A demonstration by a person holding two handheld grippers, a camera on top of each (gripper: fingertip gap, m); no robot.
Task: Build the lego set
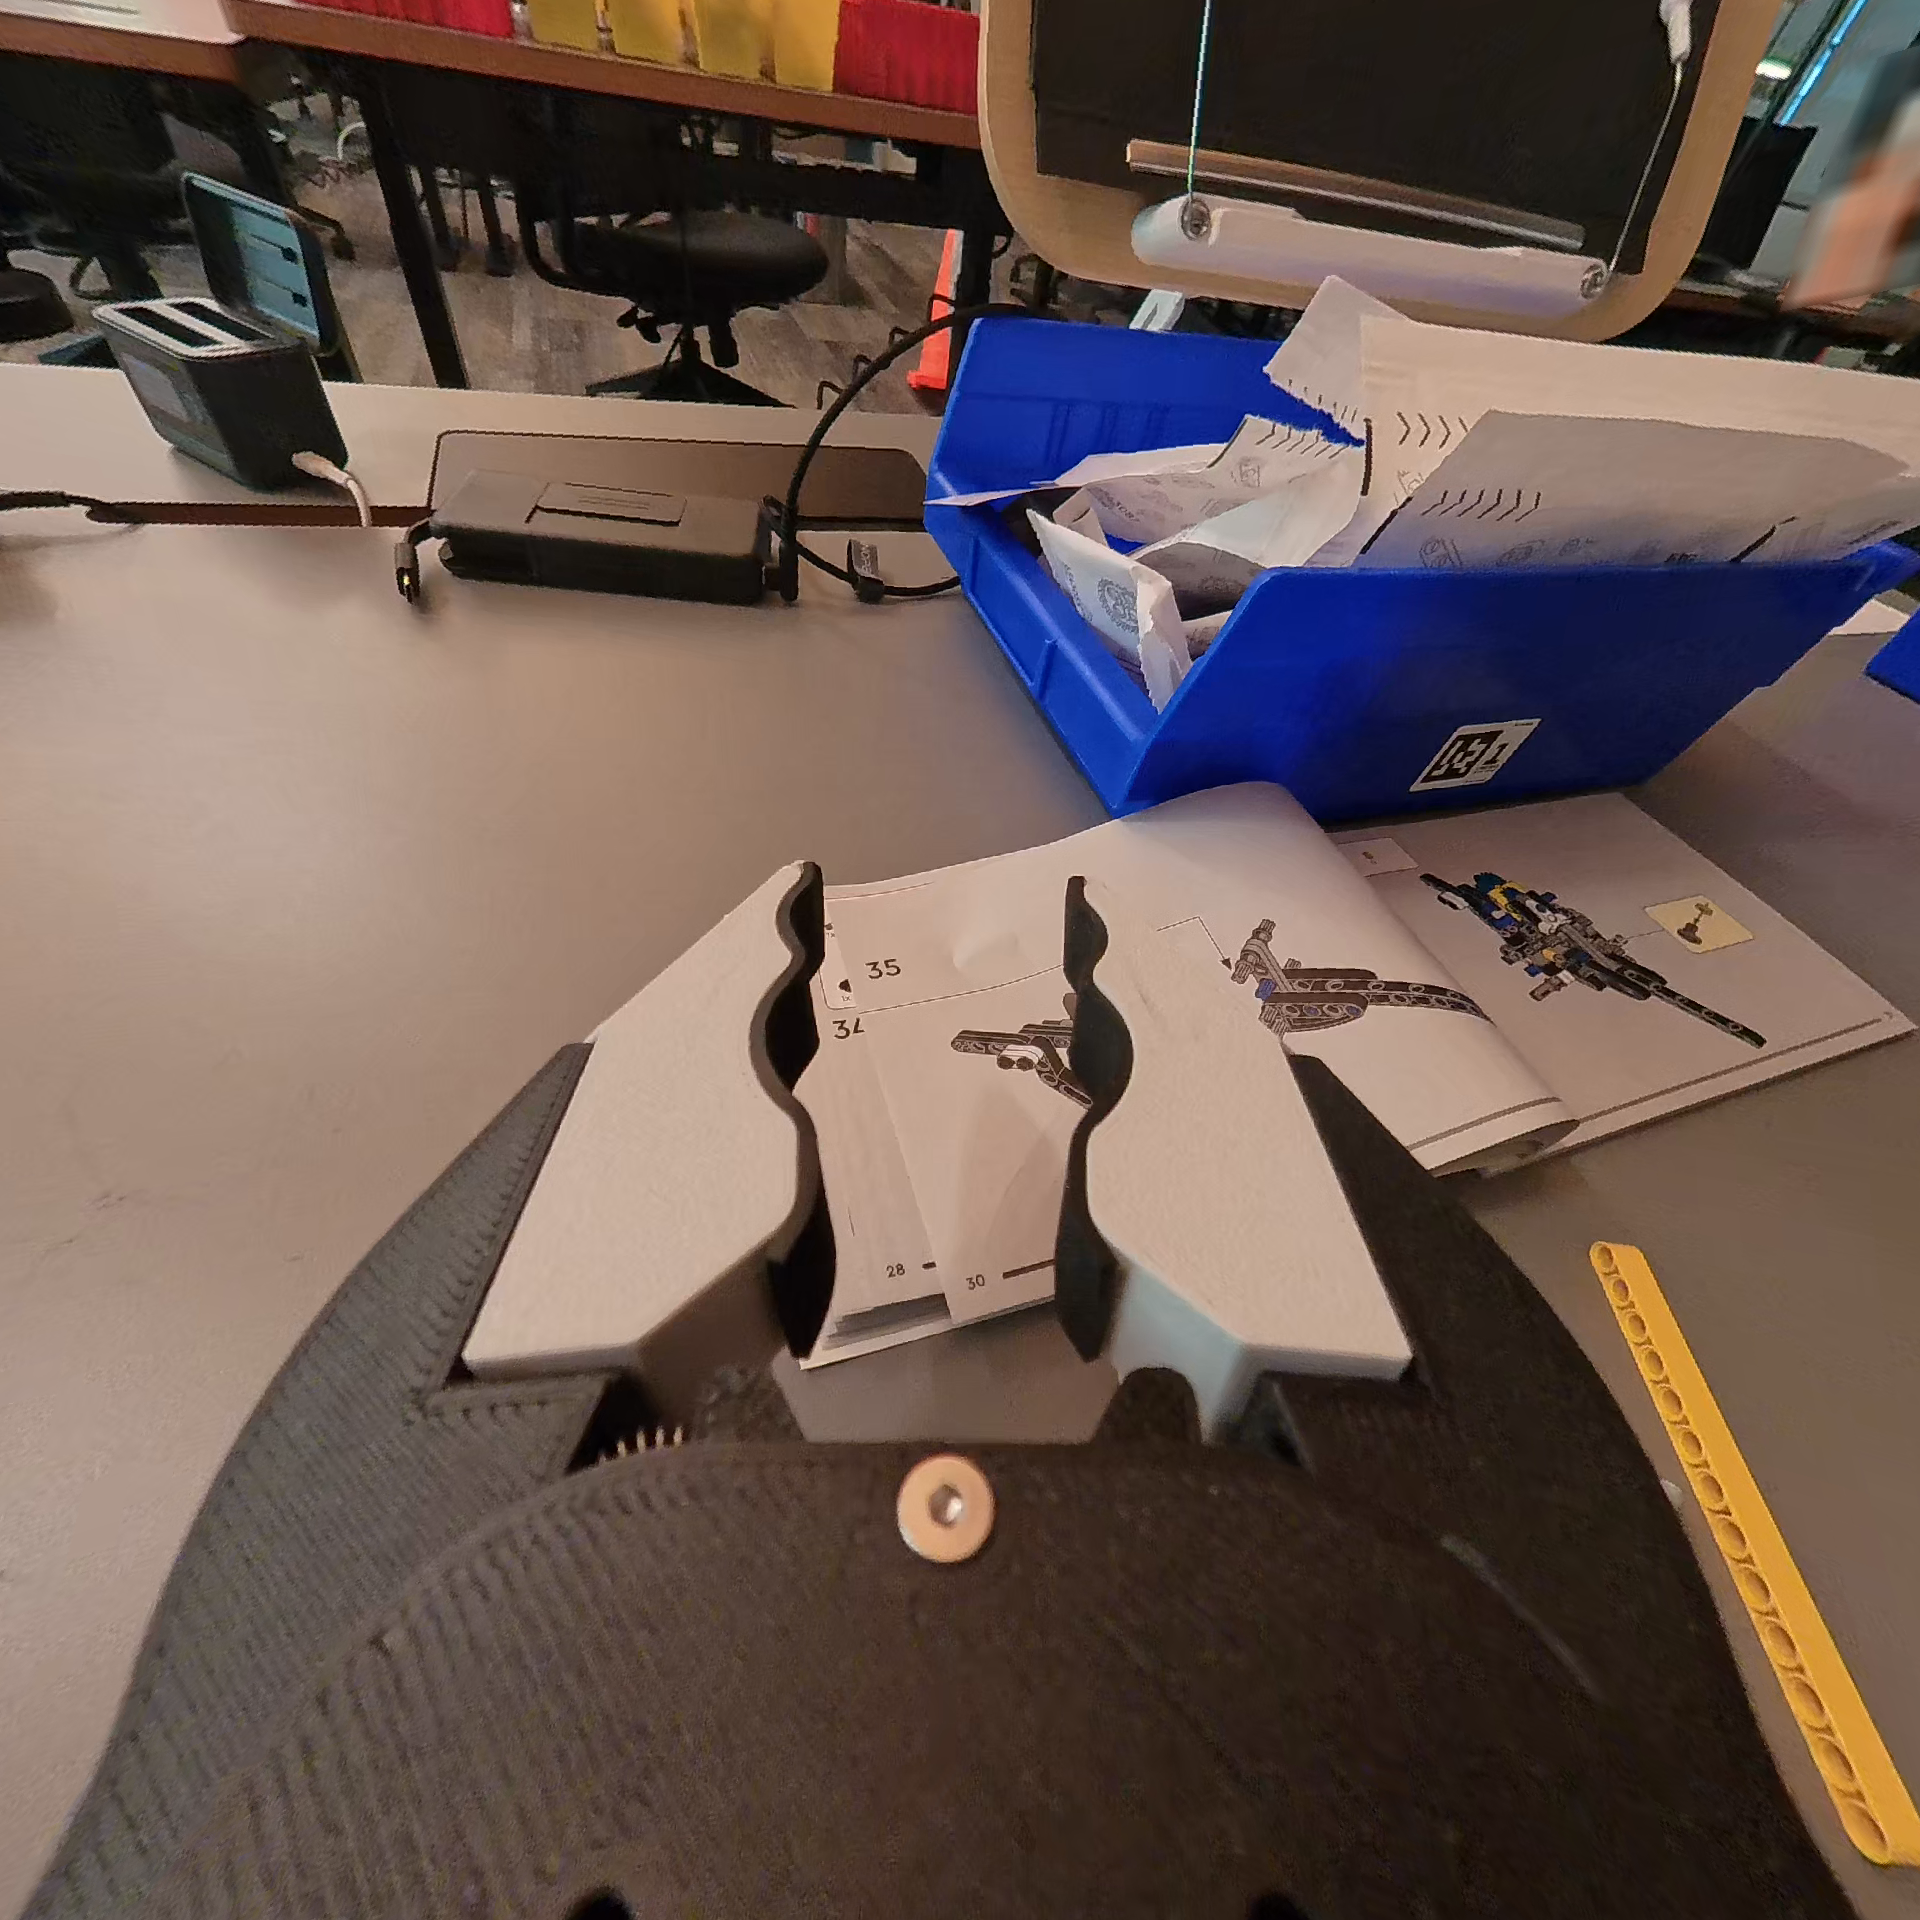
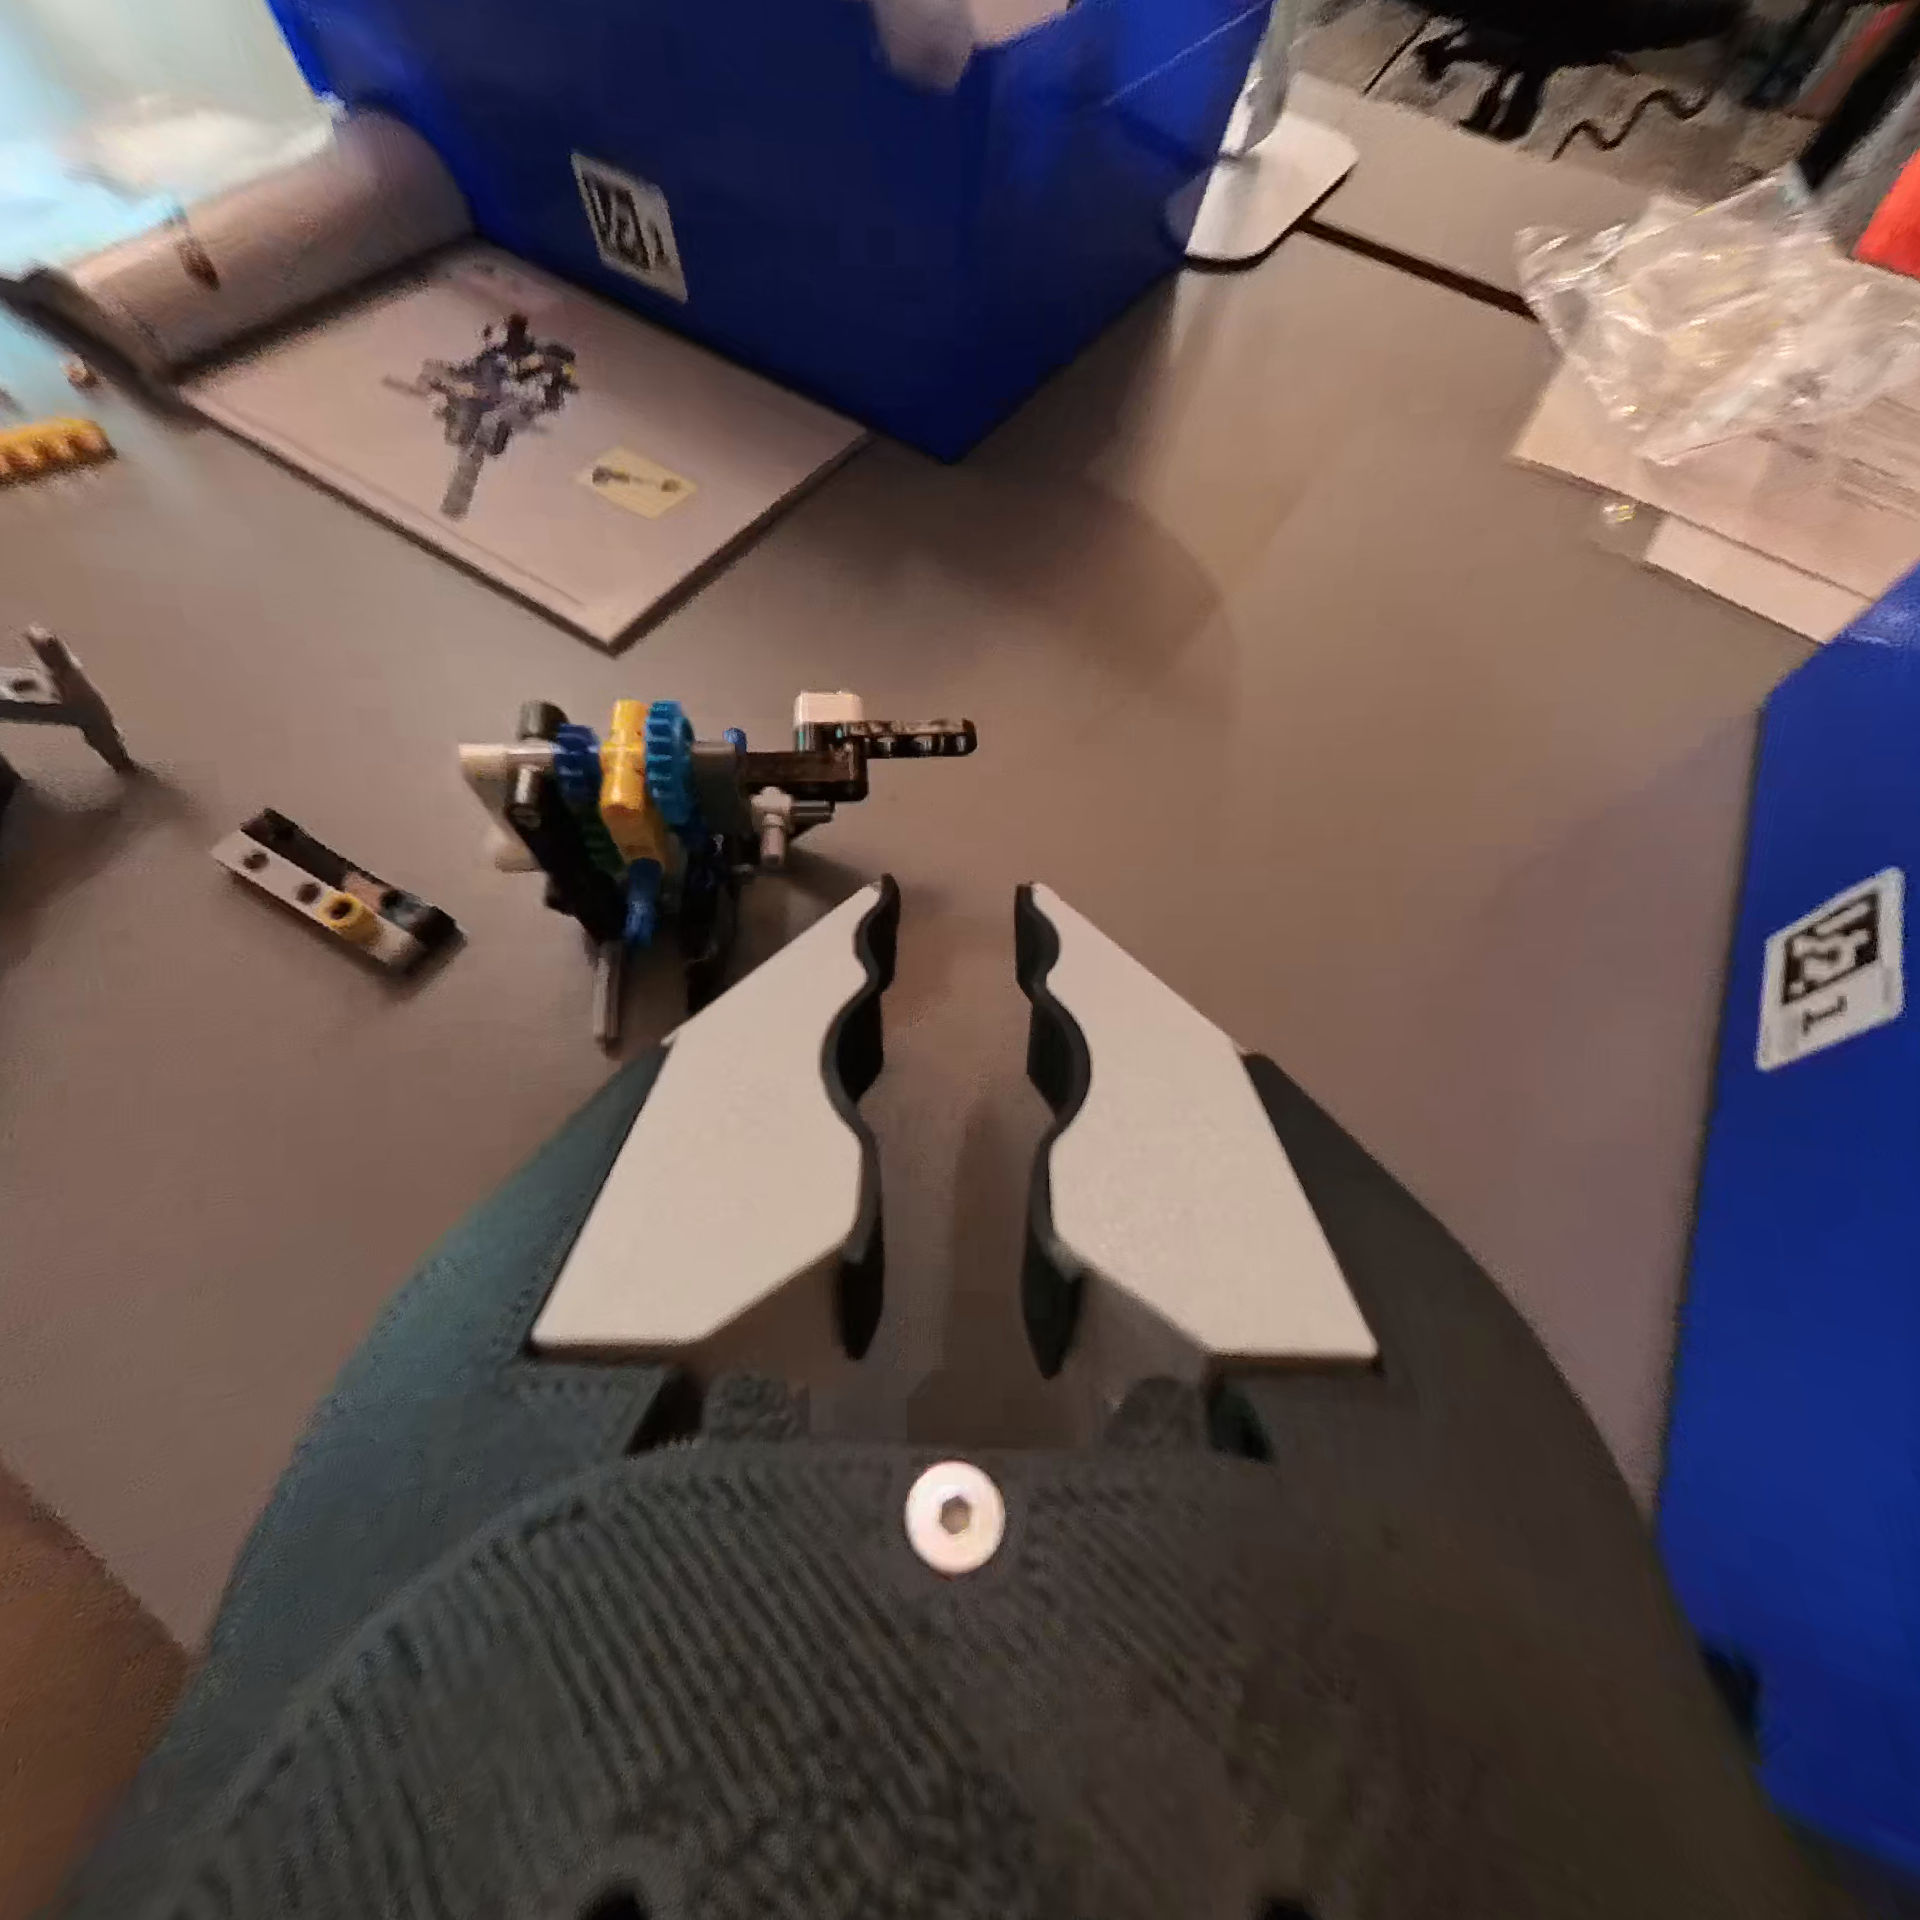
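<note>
My left gripper [image 1: 940, 883] is open and empty, hovering over the left pages of the open instruction booklet [image 1: 1351, 977]. A long yellow beam [image 1: 1745, 1558] lies on the grey table to its right. In the right wrist view my right gripper [image 2: 951, 894] is open and empty just above the table. The part-built model [image 2: 644, 821], with blue gears, a yellow piece and a black arm, stands just ahead and left of it, close to the left fingertip. A small grey and black sub-assembly [image 2: 332, 894] lies further left. The booklet [image 2: 520, 447] lies beyond.
A blue bin [image 1: 1403, 675] full of white paper bags stands behind the booklet; it also shows in the right view [image 2: 831, 187]. A second blue bin [image 2: 1808, 1195] is close on the right. Clear plastic bags [image 2: 1714, 343] lie far right. A black power brick [image 1: 603, 540] and charger [image 1: 229, 384] sit at back left. Some 45 cm of space lies between my two pairs of fingers. Between my left fingertips and the long yellow beam [image 1: 1745, 1558] there is roughly 20 cm.
</note>
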